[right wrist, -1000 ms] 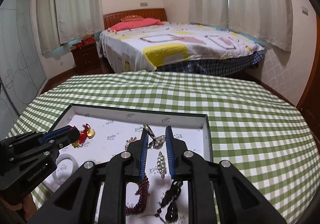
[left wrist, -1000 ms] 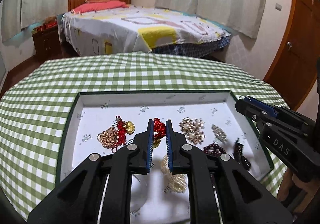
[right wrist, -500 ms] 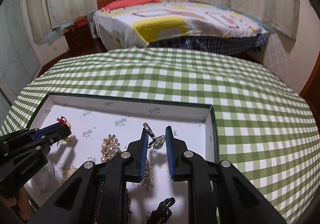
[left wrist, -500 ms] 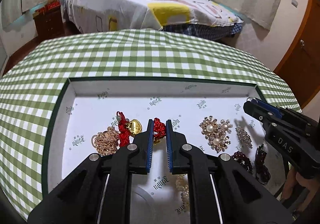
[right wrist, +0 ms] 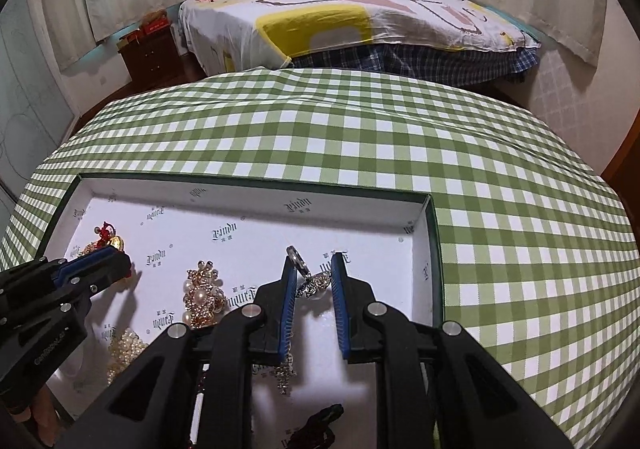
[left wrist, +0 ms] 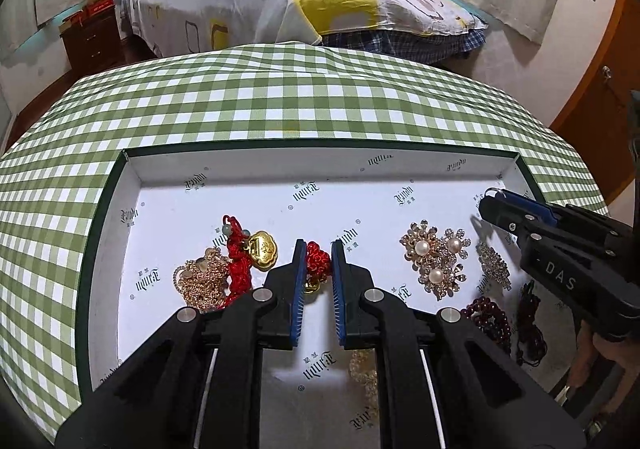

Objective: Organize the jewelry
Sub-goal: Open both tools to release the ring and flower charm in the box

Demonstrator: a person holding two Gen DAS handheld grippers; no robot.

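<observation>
Low in the left wrist view, the left gripper pinches a red knotted charm above the white-lined tray. Centrally in the right wrist view, the right gripper clamps a silver rhinestone pendant near the tray's right wall, on the green checked tablecloth.

The string of cream pearl beads disappears behind the left tongs, as does the gold charm under the red knotted cord. The white box's near wall is cut off below. Dark beads are partly hidden.
</observation>
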